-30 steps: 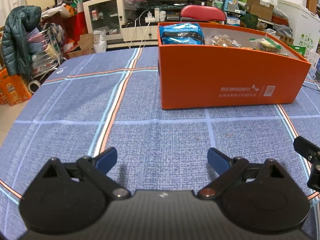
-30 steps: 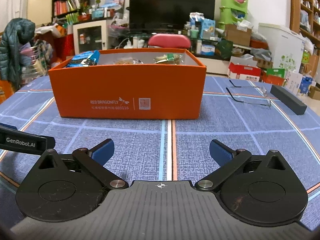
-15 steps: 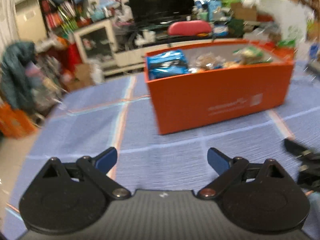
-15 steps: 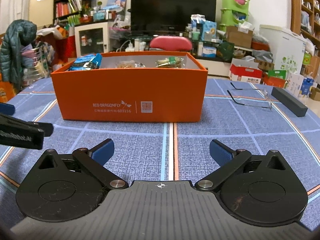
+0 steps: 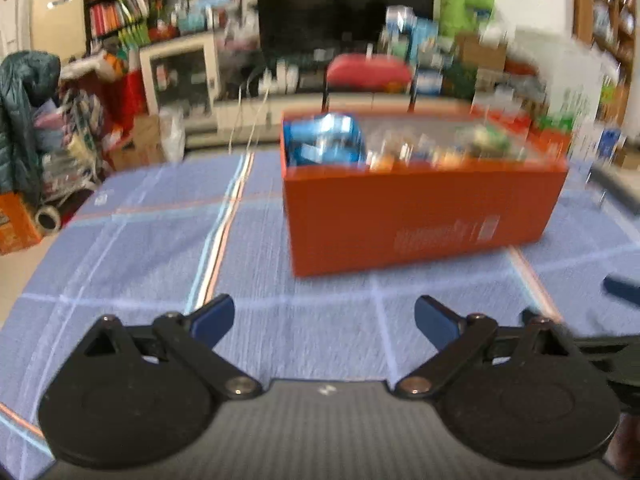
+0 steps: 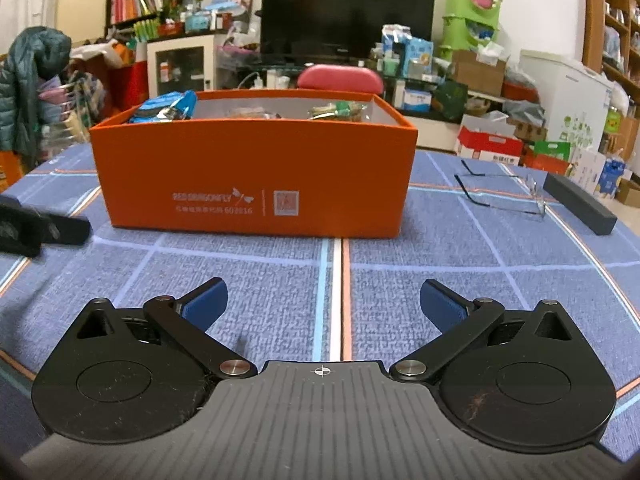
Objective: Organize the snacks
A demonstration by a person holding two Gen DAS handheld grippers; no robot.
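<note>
From the left wrist view, blurred, the left gripper hangs low over the blue tablecloth with its jaws spread wide and nothing between them, and the orange box stands ahead and to its right with a blue packet and other snacks I cannot make out inside. From the right wrist view the right gripper is likewise wide and empty, squarely facing the box, where 3 clusters of snacks show above the rim; eyeglasses and a dark bar lie off to the right. No loose snack shows on the cloth, so the packing looks largely or wholly done.
</note>
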